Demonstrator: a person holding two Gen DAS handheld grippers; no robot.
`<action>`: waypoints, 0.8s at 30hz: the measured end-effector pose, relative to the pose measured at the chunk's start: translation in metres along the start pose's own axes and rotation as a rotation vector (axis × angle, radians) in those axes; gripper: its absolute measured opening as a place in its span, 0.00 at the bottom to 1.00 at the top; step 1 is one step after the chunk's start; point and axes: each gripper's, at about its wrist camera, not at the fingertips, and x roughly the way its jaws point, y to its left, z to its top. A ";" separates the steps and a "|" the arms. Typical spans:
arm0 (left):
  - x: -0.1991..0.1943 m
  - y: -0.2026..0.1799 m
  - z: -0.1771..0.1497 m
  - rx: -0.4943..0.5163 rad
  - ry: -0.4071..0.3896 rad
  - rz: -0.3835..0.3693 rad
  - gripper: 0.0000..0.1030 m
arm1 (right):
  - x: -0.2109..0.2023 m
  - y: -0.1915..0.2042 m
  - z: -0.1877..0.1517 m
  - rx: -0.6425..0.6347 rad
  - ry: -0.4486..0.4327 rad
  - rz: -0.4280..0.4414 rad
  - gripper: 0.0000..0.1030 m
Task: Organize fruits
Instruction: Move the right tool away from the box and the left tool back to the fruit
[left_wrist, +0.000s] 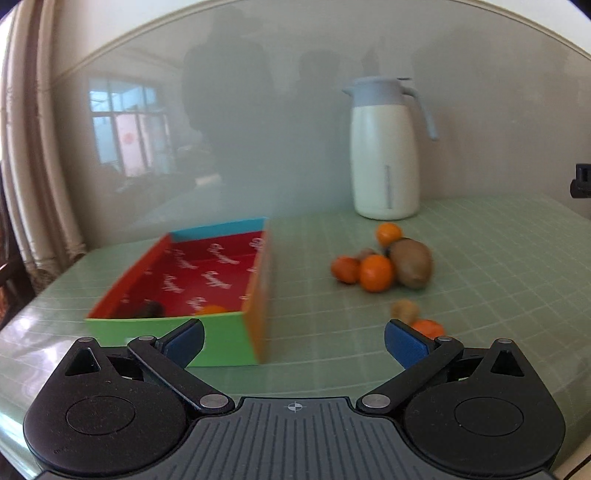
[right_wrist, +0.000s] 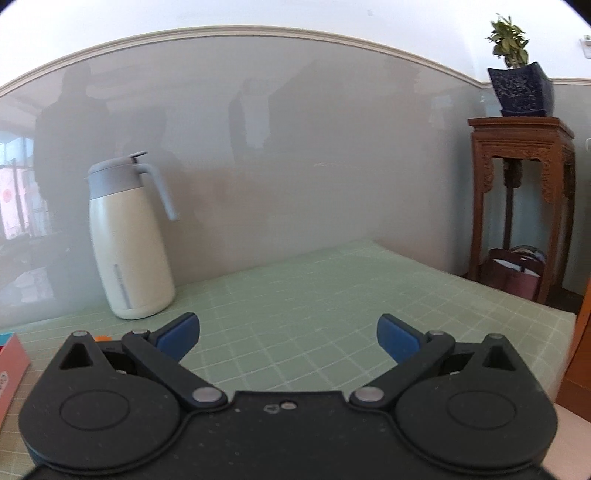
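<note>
Both grippers (left_wrist: 294, 341) (right_wrist: 288, 334) apparently empty, agape

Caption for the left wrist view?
Open left gripper faces a colourful box beside loose oranges and kiwis.

The left tool (left_wrist: 293, 341) fills the lower part of the left wrist view, its two black linkage arms splayed out toward the lower left and lower right. Its blue-padded fingertips (left_wrist: 184, 341) stand wide apart — nothing sits between them. The right tool (right_wrist: 288, 336) takes the same spot in the right wrist view, low and centred in the frame, level rather than tilted. Its blue fingertips (right_wrist: 397, 338) are likewise spread far apart, gripping nothing. Neither the hands nor the sleeves show in either view.
</note>
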 end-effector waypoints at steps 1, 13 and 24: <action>0.000 -0.003 0.000 -0.002 0.004 -0.006 1.00 | 0.001 -0.002 0.000 0.002 -0.002 -0.009 1.00; 0.008 -0.030 0.002 -0.062 0.049 -0.081 0.99 | 0.004 -0.025 0.003 0.067 0.009 -0.019 1.00; 0.023 -0.055 0.004 -0.061 0.079 -0.111 0.99 | 0.005 -0.022 0.003 0.065 0.015 0.015 1.00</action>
